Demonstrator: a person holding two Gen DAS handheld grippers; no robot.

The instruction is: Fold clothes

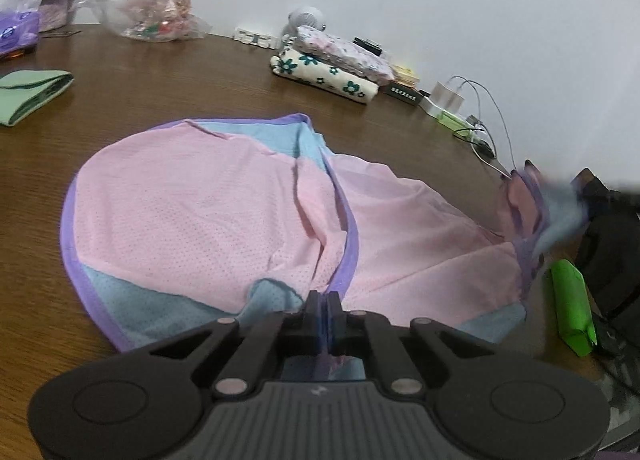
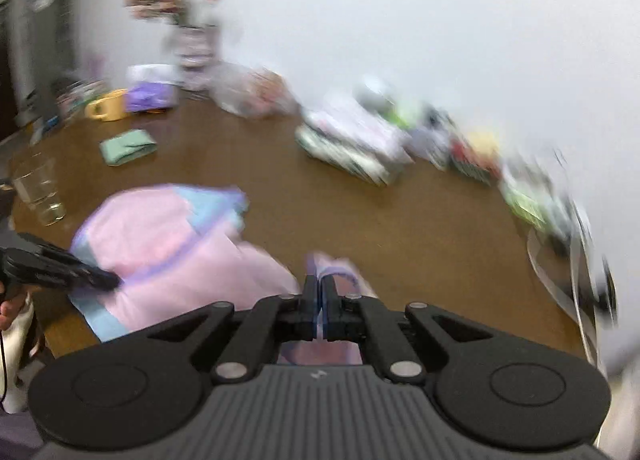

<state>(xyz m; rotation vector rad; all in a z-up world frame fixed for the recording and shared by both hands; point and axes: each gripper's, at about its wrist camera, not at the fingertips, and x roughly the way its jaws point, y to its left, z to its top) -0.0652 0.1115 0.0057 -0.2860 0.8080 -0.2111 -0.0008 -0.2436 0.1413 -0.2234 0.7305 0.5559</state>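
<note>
While pinching a purple-trimmed fold at the near hem, left black two-finger gripper (image 1: 324, 300) pressed together on pink mesh garment with blue panels and purple binding (image 1: 208, 212), spread across round brown wooden table (image 1: 168, 76). Right black two-finger gripper (image 2: 319, 292) likewise clamped tight on another bunched edge of the same garment, raised clear of the tabletop; right wrist view heavily blurred. Beyond the garment, toward the white wall: folded cream cloth with teal flowers (image 1: 324, 76) under a folded lilac-print cloth (image 1: 344, 52). Left of the garment: folded mint-green cloth (image 1: 28, 94). Farther back: crumpled clear plastic bag (image 1: 152, 8), purple tissue pack (image 1: 18, 28). Clear drinking glass (image 2: 38, 188) near the garment's left side.
</note>
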